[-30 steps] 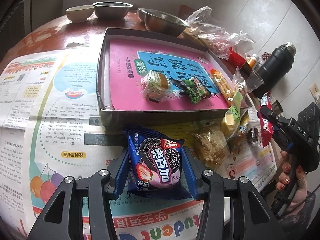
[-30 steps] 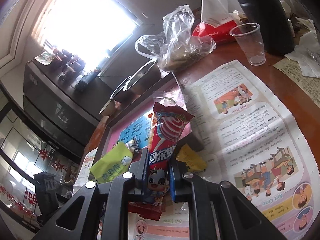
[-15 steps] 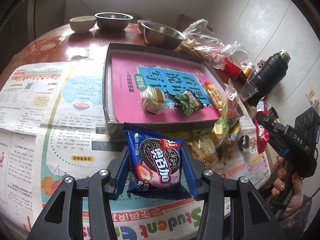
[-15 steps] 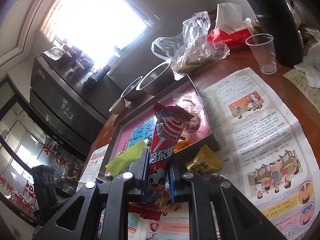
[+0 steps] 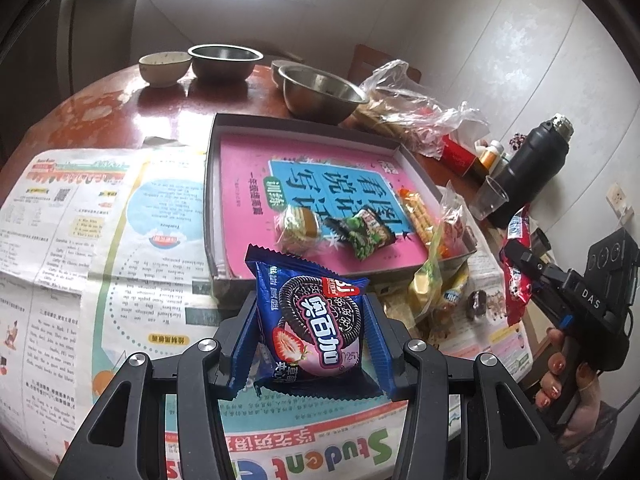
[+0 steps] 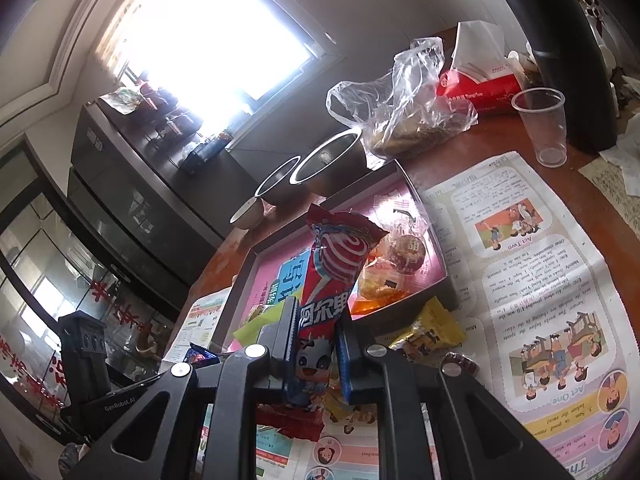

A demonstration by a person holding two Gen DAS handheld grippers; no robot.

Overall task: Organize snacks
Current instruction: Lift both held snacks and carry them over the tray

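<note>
A newspaper (image 5: pixel 100 216) is lying spread over the round red-brown table (image 5: pixel 120 96). At the far edge a small ceramic bowl (image 5: pixel 165 67) and two steel bowls (image 5: pixel 226 60) (image 5: pixel 320 94) are standing in a row. A black thermos (image 5: pixel 528 168) is standing upright at the right, with a clear plastic cup (image 6: pixel 544 124) just beside it and a red tissue pack (image 6: pixel 480 88) lying nearby.

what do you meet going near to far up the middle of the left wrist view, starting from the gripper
left gripper → blue cookie pack held in it → near wall of the box → wrapped cake on the pink book → steel bowl beyond the box
</note>
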